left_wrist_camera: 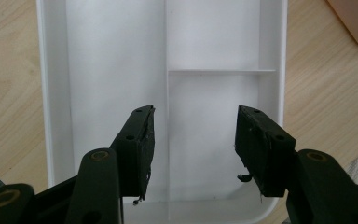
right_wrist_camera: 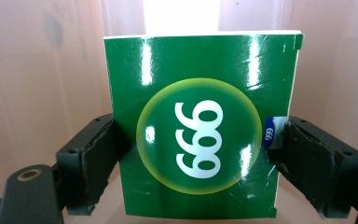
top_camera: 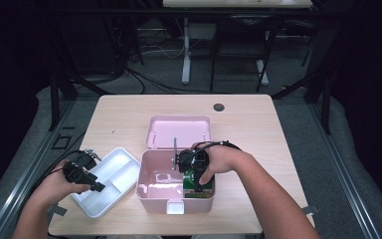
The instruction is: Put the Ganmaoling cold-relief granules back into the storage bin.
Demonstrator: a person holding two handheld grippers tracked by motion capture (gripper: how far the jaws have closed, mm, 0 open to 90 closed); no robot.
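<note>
2 grippers | R gripper (right_wrist_camera: 193, 154) down in pink box (top_camera: 149, 191), clamping green box (right_wrist_camera: 200, 126) | L gripper (left_wrist_camera: 193, 149) agape over white tray (left_wrist_camera: 116, 56)

Pale wooden table (top_camera: 129, 112) with a dark round grommet (top_camera: 219, 107); metal frames (top_camera: 186, 55) behind.

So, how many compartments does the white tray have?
3 in the white tray: one long one on the left in the left gripper view, and two shorter ones on the right, far and near. The jaws hide part of them.
</note>
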